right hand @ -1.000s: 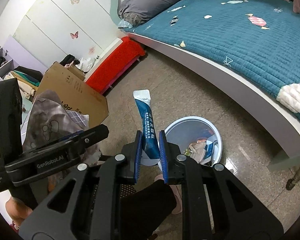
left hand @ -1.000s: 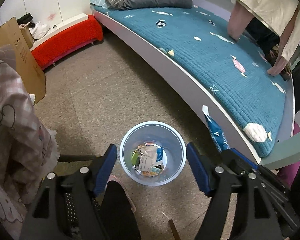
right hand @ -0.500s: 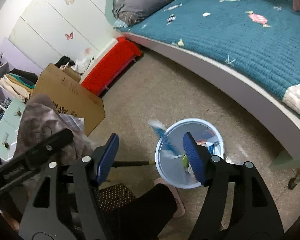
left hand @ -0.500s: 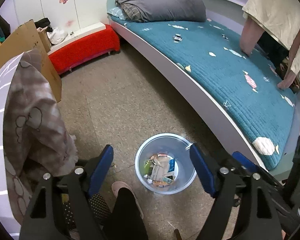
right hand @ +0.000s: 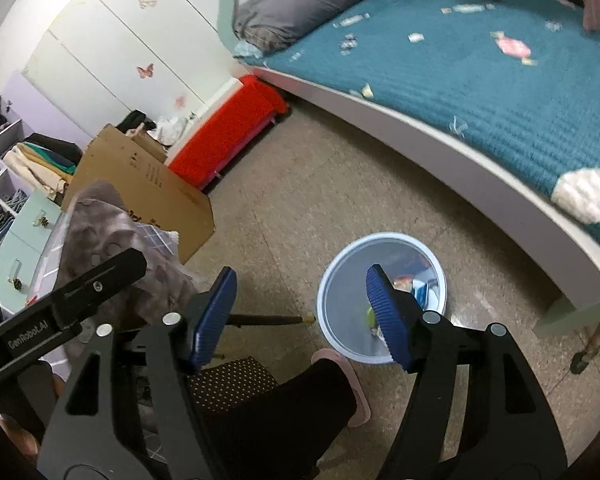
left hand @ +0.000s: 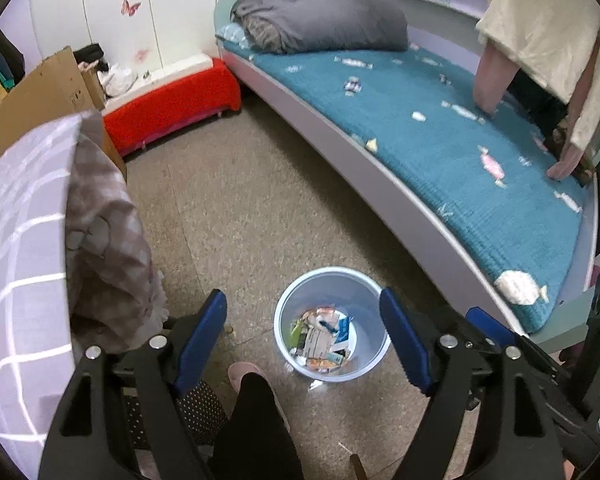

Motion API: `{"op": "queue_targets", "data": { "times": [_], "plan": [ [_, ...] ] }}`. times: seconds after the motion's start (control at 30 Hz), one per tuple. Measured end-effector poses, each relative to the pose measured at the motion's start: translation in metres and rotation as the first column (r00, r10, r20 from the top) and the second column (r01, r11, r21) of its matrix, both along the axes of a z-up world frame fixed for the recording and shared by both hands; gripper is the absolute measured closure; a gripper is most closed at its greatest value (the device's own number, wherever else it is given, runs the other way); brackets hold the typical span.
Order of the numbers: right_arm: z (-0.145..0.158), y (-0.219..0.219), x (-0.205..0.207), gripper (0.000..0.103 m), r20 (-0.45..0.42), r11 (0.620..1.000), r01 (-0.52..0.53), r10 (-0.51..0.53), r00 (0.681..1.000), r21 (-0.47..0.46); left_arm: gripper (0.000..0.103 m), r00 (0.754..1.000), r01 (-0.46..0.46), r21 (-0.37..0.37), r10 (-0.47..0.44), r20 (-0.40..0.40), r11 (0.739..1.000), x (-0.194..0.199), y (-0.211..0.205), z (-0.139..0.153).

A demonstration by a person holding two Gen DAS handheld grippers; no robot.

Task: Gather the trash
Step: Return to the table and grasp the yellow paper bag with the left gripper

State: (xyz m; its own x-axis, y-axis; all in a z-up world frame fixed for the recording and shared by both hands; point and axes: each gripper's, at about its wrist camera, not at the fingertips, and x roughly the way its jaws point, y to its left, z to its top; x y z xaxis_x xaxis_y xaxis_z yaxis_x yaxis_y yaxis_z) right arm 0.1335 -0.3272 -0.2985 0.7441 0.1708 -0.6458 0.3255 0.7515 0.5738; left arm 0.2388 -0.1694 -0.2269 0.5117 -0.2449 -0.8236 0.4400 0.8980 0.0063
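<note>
Crinkly light wrappers point(left hand: 491, 163) on the teal quilted bed point(left hand: 460, 168) want edge pinches; left gripper point(left hand: 302, 338) and right gripper point(right hand: 300, 312) gape empty.

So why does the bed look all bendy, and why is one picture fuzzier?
Both wrist views use fisheye lenses, so the bed edge curves and corners go black. The right wrist view is motion-blurred, smearing the candy wrappers. The left wrist view is sharper, with glare on the floor beside the bin.

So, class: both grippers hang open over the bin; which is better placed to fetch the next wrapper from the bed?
Probably the right gripper: empty, and nearer the bed than the left gripper.
</note>
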Motion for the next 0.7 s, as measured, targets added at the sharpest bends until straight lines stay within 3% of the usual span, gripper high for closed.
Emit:
{"op": "queue_targets", "data": {
  "times": [0.17, 0.4, 0.53, 0.7],
  "plan": [
    [0.051, 0.014, -0.015, 0.036, 0.107, 0.999, -0.012, 0.016, 0.994, -0.04, 0.026, 0.998, 0.036, -0.05, -0.033, 0.054, 0.998, -0.022, 0.012, 0.038],
    [0.121, 0.038, -0.043, 0.036, 0.236, 0.989, 0.019, 0.017, 0.972, -0.149, 0.025, 0.991, 0.086, -0.22, -0.061, 0.119, 0.972, -0.056, 0.049, 0.102],
    [0.151, 0.068, -0.043, 0.035, 0.274, 0.983, -0.04, 0.089, 0.958, -0.182, 0.022, 0.981, 0.028, -0.205, 0.013, 0.194, 0.978, -0.066, 0.086, 0.127],
    [0.172, 0.12, -0.025, 0.034, 0.282, 0.966, -0.146, 0.204, 0.937, -0.215, 0.022, 0.95, -0.134, -0.136, 0.166, 0.263, 0.982, -0.071, 0.154, 0.141]
  ]
}}
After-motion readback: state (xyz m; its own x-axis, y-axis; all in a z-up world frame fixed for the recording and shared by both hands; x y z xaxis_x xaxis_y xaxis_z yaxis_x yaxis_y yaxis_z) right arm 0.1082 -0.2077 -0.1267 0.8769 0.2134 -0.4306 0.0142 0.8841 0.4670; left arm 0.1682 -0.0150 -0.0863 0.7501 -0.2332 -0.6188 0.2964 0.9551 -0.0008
